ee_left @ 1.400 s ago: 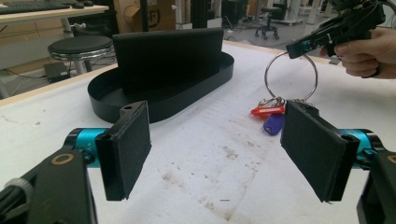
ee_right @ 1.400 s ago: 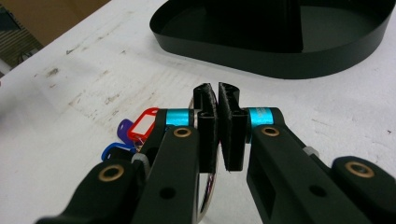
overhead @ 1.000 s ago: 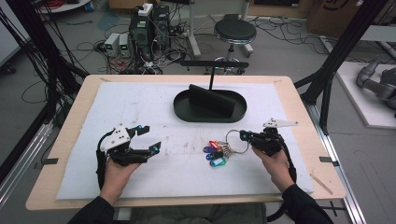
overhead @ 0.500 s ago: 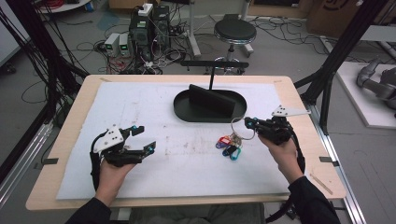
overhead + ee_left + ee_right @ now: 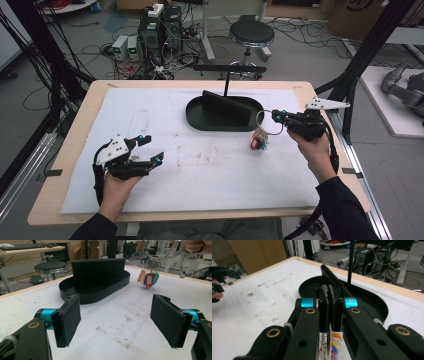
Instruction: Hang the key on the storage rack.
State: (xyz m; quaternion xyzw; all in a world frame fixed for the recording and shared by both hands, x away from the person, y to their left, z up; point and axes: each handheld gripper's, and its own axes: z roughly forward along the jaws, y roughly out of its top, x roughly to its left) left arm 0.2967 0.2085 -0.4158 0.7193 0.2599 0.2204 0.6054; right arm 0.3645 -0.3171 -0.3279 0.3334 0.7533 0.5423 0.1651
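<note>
A metal key ring (image 5: 265, 123) with several coloured tags (image 5: 259, 143) hangs clear of the white mat, just off the right end of a black oval tray (image 5: 196, 118). My right gripper (image 5: 278, 118) is shut on the ring, and the tags dangle below its jaws (image 5: 332, 344). In the right gripper view the pads (image 5: 334, 293) are pressed together, pointing at the tray (image 5: 374, 305). My left gripper (image 5: 152, 148) rests low at the mat's front left, open and holding nothing. From the left gripper view (image 5: 116, 320) the tags (image 5: 148, 278) swing beyond the tray (image 5: 92, 293).
An upright black plate (image 5: 227, 107) stands in the tray, and a thin post with a crossbar (image 5: 227, 74) rises behind it. The white mat (image 5: 200, 175) covers most of the wooden table (image 5: 65, 210). A stool and cabled equipment stand on the floor beyond.
My right gripper has risen and moved right and farther back, lifting the key ring off the mat so that the tags now hang. The left gripper has stayed put.
</note>
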